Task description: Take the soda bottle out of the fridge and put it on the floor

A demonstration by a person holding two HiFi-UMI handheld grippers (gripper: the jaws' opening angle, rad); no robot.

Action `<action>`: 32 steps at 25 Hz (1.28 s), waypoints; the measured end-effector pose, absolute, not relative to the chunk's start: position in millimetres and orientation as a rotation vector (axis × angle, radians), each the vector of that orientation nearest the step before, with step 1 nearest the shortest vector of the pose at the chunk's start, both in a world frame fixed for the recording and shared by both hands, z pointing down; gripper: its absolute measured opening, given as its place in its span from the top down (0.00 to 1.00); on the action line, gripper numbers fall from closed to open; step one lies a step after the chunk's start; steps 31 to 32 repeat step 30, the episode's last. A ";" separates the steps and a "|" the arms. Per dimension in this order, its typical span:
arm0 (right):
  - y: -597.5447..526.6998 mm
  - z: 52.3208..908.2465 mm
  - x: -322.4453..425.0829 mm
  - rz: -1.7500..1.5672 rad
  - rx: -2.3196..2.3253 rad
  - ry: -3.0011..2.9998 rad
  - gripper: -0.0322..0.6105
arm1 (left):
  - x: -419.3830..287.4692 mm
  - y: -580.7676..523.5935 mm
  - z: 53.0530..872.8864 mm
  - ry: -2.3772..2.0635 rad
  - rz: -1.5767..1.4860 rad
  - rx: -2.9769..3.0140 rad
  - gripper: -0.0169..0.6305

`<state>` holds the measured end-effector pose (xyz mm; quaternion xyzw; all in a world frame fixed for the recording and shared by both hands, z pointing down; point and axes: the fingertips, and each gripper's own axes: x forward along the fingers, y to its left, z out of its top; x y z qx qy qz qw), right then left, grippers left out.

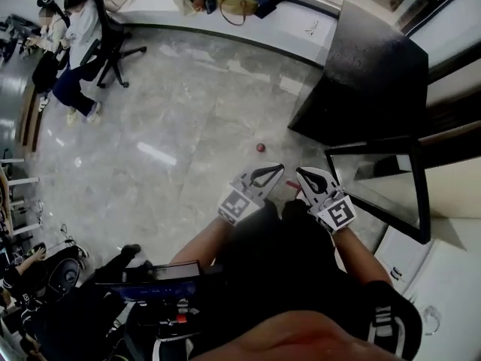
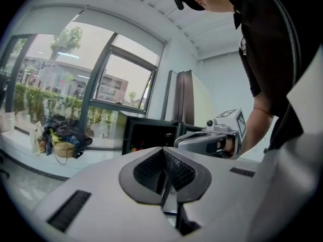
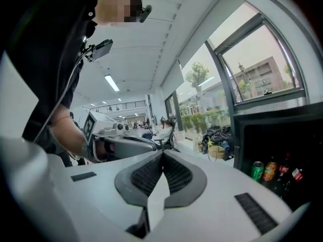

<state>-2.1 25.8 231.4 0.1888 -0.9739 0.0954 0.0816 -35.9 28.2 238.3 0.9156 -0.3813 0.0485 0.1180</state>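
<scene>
Currently, the left gripper (image 1: 272, 171) and the right gripper (image 1: 307, 176) are each holding its 2 jaws pressed together, gripping nothing. Red-labelled soda bottles (image 3: 285, 169) are standing inside the open fridge (image 3: 282, 127) beside 2 cans (image 3: 258, 170); a small red object (image 1: 261, 147) is lying on the floor (image 1: 188, 111), identity unclear.

— Clothing?
— A black short-sleeved top (image 1: 285, 269), with a small black head camera (image 2: 177, 0) worn above.
— Handheld units?
— The left gripper (image 1: 267, 174) and right gripper (image 1: 310, 177) have white shells and dark ribbed jaws. Each carries a black-and-white marker cube (image 1: 235, 205).
</scene>
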 end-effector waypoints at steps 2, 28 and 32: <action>32.3 197.7 10.5 0.247 0.601 -2.959 0.93 | -23.0 36.6 207.8 -1.071 0.126 2.722 0.97; 42.2 110.4 72.7 -0.006 0.740 -3.012 0.93 | 54.2 42.5 120.7 -0.964 0.056 2.871 0.97; 42.7 111.6 74.3 -0.001 0.733 -3.009 0.93 | 55.6 42.7 121.5 -0.972 0.051 2.866 0.97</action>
